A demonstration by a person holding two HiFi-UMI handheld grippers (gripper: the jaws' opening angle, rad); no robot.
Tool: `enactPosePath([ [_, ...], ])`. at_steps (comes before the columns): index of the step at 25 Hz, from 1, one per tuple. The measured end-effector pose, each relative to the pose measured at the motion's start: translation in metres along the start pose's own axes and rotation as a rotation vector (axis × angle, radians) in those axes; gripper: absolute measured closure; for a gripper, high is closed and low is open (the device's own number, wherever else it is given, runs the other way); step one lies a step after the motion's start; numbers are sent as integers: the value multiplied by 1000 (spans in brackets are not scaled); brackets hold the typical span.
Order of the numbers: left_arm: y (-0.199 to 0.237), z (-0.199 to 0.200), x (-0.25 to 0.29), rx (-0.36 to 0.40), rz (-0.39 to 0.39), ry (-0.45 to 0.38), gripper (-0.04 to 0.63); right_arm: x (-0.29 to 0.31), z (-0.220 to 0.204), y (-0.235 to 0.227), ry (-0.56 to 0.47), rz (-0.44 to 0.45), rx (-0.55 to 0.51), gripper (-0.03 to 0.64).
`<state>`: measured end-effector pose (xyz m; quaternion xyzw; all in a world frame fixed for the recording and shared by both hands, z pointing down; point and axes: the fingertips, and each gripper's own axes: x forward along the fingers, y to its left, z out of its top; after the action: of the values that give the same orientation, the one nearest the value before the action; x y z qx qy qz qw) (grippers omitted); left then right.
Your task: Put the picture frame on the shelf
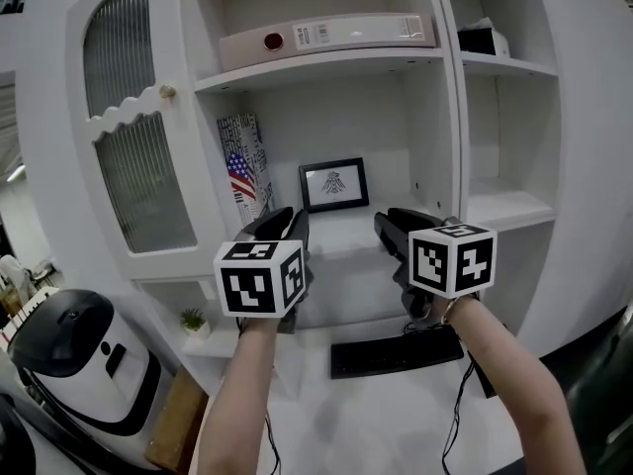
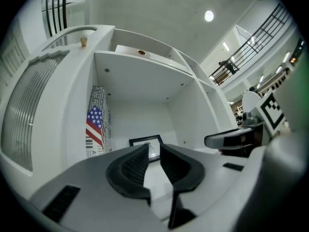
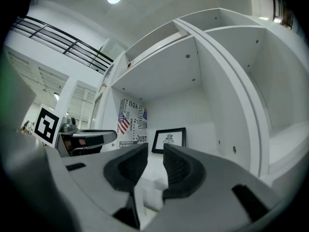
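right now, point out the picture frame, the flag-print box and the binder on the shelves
picture frame (image 1: pixel 334 184): head view, middle of its white print
flag-print box (image 1: pixel 240 176): head view, on the flag
binder (image 1: pixel 336 35): head view, middle of its spine

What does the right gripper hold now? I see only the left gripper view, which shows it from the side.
Observer: Nothing; in its own view the right gripper has its jaws apart, with nothing between them.
Operator: Is the picture frame whole on the shelf? My jaws cover part of it.
Observer: Yes; the head view shows the picture frame standing upright at the back of the shelf, all four edges in sight.
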<state>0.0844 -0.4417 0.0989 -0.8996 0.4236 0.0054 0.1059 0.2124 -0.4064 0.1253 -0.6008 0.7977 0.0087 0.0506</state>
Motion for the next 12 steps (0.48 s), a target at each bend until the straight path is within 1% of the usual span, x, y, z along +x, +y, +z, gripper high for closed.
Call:
enactPosePath([
  [5, -11, -15, -24, 4, -9, -13, 526, -15, -14, 10, 4, 12, -11, 518],
  [10, -15, -38, -42, 3, 12, 6, 528, -31, -27, 20, 9, 22, -30, 520],
  [12, -15, -47, -48, 5, 20, 19, 532, -37, -35, 22, 11, 24, -21, 520],
])
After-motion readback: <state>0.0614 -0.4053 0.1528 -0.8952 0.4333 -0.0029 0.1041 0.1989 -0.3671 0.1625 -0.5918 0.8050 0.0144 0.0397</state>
